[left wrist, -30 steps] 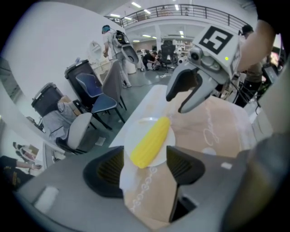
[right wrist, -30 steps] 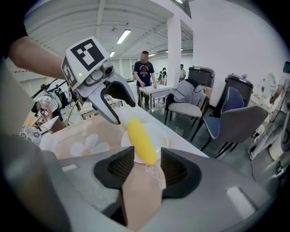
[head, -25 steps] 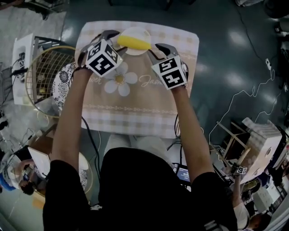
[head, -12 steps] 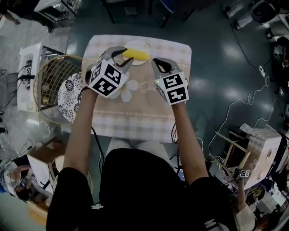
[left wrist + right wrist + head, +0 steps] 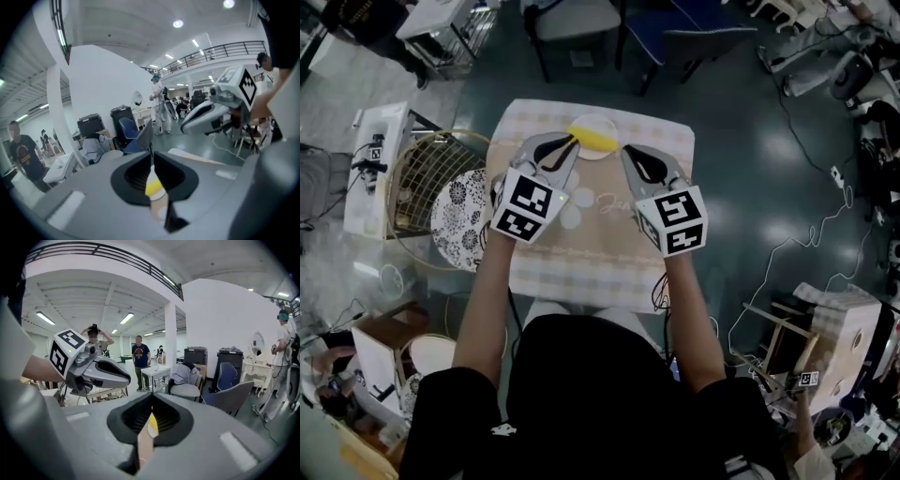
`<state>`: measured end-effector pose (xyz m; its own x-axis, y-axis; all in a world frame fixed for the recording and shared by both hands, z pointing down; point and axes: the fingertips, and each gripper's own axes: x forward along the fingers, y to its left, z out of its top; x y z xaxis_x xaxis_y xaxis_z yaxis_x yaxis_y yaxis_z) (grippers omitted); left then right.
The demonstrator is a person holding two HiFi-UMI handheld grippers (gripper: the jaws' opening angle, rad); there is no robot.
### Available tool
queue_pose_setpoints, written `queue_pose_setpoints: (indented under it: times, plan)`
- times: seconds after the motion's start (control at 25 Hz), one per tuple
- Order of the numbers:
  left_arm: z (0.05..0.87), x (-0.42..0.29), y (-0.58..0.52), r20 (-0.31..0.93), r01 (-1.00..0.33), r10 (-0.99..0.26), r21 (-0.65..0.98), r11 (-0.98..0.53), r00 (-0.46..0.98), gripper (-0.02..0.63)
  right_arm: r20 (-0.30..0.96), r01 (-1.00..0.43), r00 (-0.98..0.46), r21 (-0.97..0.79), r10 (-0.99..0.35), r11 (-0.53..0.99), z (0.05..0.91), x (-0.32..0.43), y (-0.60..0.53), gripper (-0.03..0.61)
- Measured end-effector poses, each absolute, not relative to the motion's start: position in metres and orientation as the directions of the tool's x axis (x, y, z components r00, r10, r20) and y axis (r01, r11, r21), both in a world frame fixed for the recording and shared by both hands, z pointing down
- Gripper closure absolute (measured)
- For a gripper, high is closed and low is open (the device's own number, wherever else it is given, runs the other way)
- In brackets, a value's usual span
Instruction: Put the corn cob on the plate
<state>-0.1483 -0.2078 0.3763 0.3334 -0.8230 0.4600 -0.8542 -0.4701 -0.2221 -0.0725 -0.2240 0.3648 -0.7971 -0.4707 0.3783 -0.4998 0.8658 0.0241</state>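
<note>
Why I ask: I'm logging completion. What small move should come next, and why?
Probably just draw both grippers back and stop. The corn cob lies on the plate; the right gripper is shut and empty, the left gripper has just been closing its jaws on nothing, so nothing seems left to grasp.

Plate [image 5: 591,125] partly covered by corn cob [image 5: 602,142]; tablecloth script [image 5: 609,202] partly hidden, too small to read.
</note>
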Motion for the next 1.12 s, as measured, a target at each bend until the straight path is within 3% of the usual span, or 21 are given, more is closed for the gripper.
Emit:
queue_pose_setpoints:
  times: [0.08,0.48,1.12]
  plan:
    - [0.364,-0.151,-0.204,0.424,-0.872,-0.851,-0.230,-0.433,0.311,0.606,0.346,-0.494,-0.812,0.024,-0.470,0.869,0.350,-0.074,-0.219,0.574]
    - [0.323,-0.164,-0.191,0.281,-0.933,-0.928,-0.192,-0.304,0.244,0.606,0.189,-0.490,-0.858,-0.024,-0.477,0.872,0.324,-0.078,-0.220,0.575]
    - [0.280,-0.160,-0.146,0.219,-0.954,-0.951,-0.153,-0.256,0.220,0.606,0.084,-0.478,-0.877,-0.030,-0.474,0.878,0.285,-0.072,-0.189,0.575]
